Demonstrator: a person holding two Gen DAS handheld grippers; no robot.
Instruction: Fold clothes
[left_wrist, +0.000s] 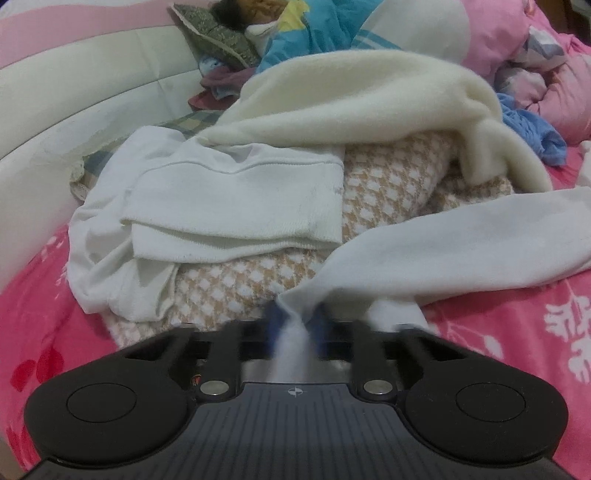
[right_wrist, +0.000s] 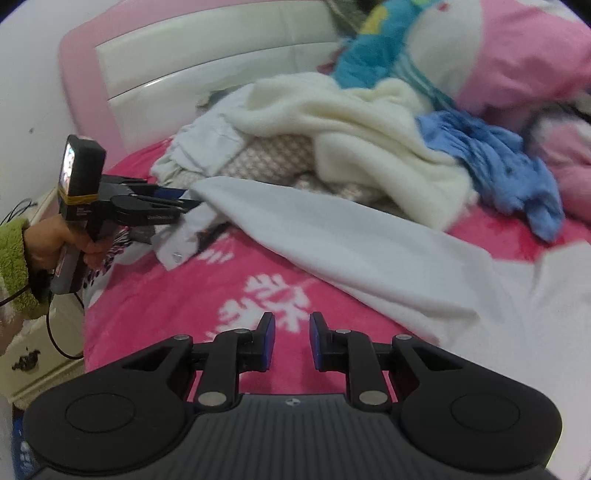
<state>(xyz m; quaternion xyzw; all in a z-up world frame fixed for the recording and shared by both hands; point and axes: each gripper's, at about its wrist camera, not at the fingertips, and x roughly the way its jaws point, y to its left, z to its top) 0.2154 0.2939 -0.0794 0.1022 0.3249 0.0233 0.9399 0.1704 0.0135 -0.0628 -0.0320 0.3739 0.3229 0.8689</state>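
Left gripper (left_wrist: 295, 317) is pinching a white sleeve (left_wrist: 443, 251) at the bottom middle of its view, the cloth running off to the right across the pink bed (left_wrist: 517, 332). Right gripper (right_wrist: 291, 341) is hanging spread over the bedspread, gripping nothing, the sleeve lying just above it mid-frame.

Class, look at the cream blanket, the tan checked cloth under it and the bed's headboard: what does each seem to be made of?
Cream blanket: probably fleece, with a fuzzy, matt nap and soft edges.
Tan checked cloth: likely a thick knit or woven fabric, its raised pattern textured.
Headboard: seemingly padded faux leather, smooth and glossy with stitched seams.
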